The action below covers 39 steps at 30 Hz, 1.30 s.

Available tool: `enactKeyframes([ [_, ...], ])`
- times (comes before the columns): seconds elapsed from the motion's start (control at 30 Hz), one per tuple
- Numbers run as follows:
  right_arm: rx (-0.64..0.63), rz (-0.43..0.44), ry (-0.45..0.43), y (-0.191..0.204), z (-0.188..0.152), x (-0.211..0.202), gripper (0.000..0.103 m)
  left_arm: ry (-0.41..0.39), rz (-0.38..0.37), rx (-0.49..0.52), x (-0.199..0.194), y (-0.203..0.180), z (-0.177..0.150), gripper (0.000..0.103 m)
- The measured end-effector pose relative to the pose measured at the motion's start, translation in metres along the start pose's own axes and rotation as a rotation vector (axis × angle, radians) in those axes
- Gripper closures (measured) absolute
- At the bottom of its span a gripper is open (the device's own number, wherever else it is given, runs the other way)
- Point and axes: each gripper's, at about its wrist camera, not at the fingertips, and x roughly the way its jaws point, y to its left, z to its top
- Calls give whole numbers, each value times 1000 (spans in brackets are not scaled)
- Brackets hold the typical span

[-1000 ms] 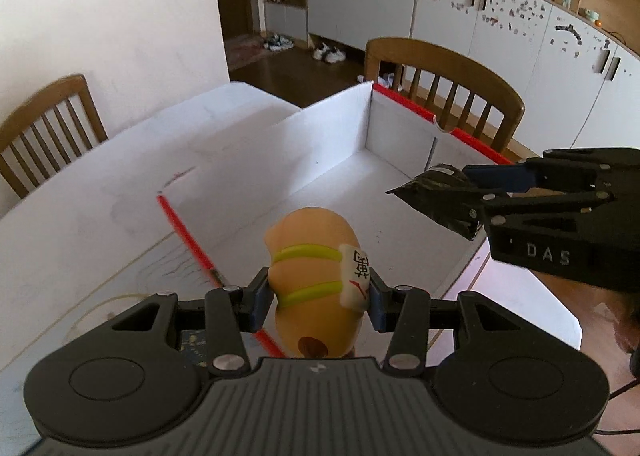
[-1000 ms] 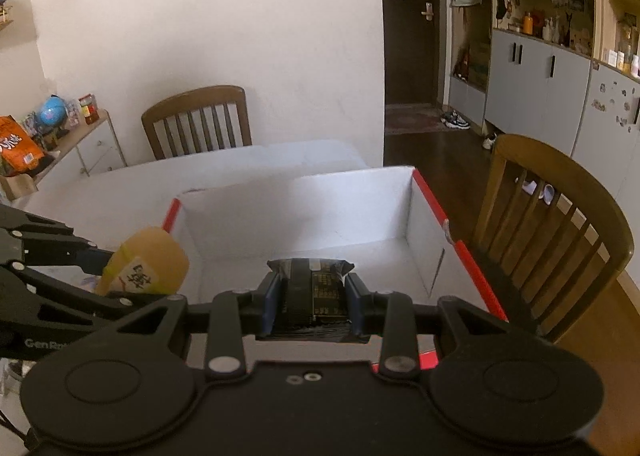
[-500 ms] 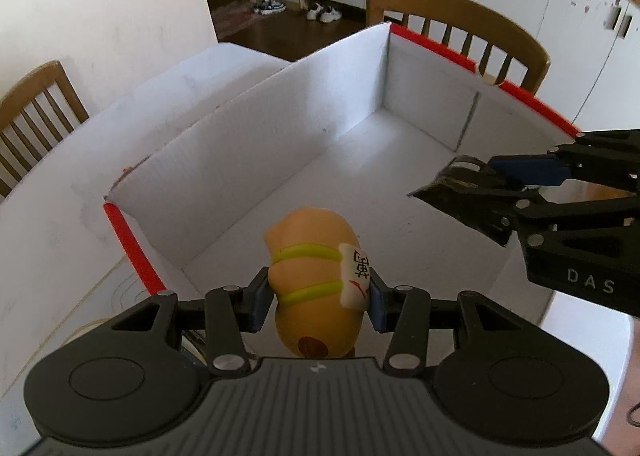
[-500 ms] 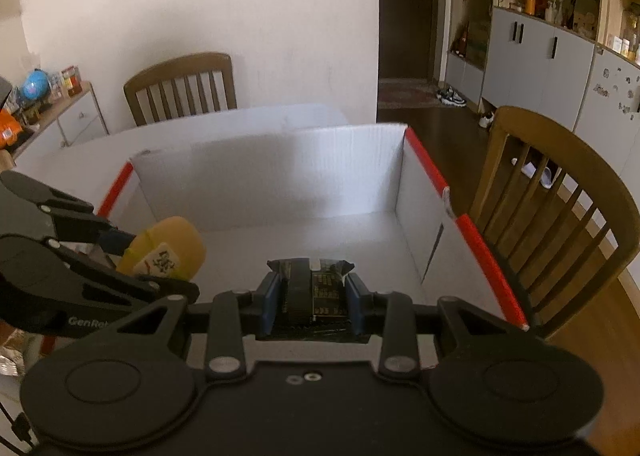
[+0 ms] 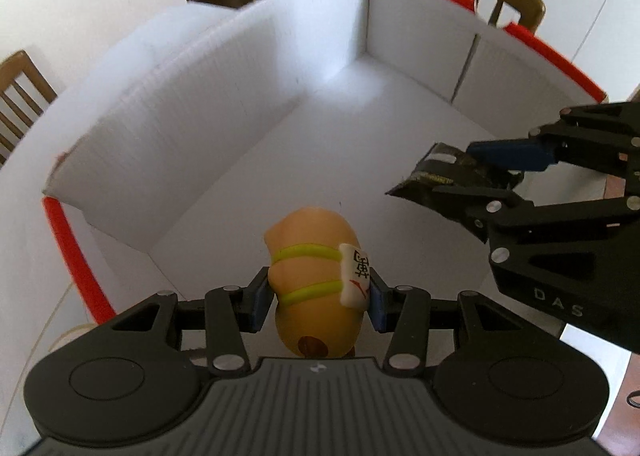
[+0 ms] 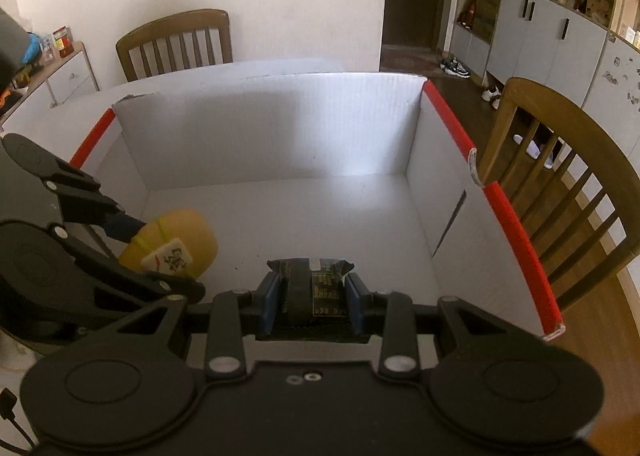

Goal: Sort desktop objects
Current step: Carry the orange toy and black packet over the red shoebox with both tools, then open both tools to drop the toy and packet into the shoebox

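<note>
My left gripper [image 5: 318, 298] is shut on an orange toy [image 5: 316, 288] with two yellow-green bands and a white tag, held over the near left part of the white box [image 5: 224, 103]. The toy also shows in the right wrist view [image 6: 176, 244]. My right gripper [image 6: 314, 298] is shut on a black snack packet [image 6: 314, 288] and holds it over the box floor [image 6: 320, 215]. In the left wrist view the right gripper [image 5: 476, 179] and its packet [image 5: 440, 175] are at the right, above the box.
The box has red-edged side walls [image 6: 508, 215] and stands on a white table [image 6: 72, 111]. Wooden chairs stand behind [image 6: 176, 39] and to the right [image 6: 560, 159]. Cabinets [image 6: 560, 43] line the far wall.
Both grippers have moved forward and over the box with their objects still held. The box interior now fills both views.
</note>
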Motion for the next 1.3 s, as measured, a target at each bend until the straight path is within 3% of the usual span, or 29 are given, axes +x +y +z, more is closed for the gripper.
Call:
enactKeyframes([
  [0.13,-17,-9,31,3,0,6,69,52,1,9,6,-1,1,56],
  [0.4,-18,4,43,2,0,9,66,59,-2,9,7,-3,-1,55],
  [0.6,-8,5,35,0,1,4,61,37,-10,28,4,-6,-3,42],
  [1.03,38,20,-47,-5,7,-42,58,-122,-30,-35,-44,-3,-15,39],
  [1.3,35,58,-121,11,11,-83,58,-215,-23,-80,-85,10,-41,39],
])
